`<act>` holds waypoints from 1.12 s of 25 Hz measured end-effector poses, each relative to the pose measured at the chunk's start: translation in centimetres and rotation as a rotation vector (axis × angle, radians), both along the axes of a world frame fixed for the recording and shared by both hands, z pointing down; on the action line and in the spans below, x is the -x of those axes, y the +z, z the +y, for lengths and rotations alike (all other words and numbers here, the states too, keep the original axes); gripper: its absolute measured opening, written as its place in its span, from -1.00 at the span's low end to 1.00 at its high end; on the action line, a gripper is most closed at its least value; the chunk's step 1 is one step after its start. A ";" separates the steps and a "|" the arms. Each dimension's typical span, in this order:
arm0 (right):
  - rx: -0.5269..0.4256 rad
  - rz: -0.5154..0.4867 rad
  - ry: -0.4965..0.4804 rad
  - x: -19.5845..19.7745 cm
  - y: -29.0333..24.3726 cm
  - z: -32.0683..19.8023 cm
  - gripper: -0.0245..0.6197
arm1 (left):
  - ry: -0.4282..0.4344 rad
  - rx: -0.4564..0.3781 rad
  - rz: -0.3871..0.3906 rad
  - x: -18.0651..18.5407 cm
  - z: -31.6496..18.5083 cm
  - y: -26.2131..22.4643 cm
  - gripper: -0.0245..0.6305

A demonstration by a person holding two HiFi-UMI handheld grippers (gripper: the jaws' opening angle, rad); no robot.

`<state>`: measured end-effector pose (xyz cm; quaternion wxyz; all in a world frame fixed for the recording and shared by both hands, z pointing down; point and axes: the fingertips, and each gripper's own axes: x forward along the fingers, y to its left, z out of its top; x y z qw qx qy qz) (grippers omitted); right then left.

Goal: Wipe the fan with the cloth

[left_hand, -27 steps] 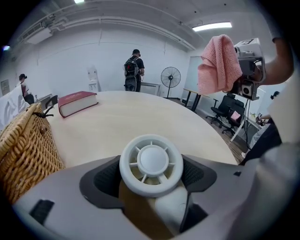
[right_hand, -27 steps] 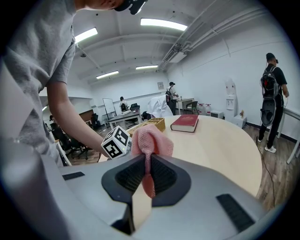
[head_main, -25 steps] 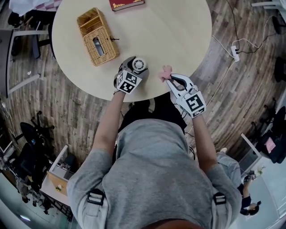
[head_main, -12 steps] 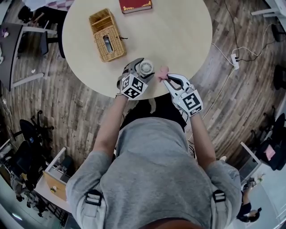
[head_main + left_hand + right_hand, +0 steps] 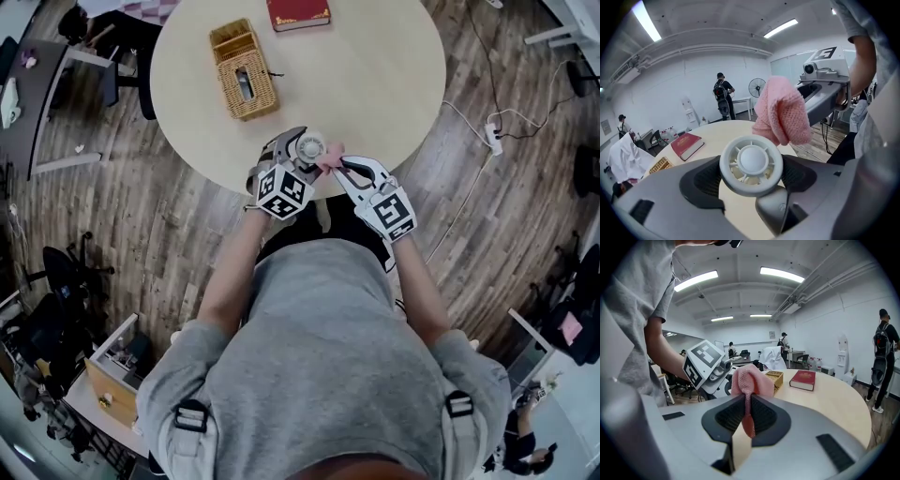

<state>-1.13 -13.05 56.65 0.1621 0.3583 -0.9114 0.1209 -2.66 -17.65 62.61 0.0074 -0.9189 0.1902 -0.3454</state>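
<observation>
step: wipe seems to be starting | left gripper [image 5: 301, 154] clamped on small white fan [image 5: 751, 164] at the near edge of the table [image 5: 375, 75] | right gripper [image 5: 343, 165] pinching pink cloth [image 5: 749, 379], which seems to touch the fan's rim | next: probably rub the cloth across the grille, both grips firm

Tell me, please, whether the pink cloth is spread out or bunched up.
Bunched up: the pink cloth is a gathered wad, pinched between the fingers of the right gripper.
</observation>
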 end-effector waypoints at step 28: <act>-0.149 0.124 -0.228 11.6 -5.3 4.1 -0.81 | 0.000 -0.164 -0.061 5.5 5.9 -6.3 0.26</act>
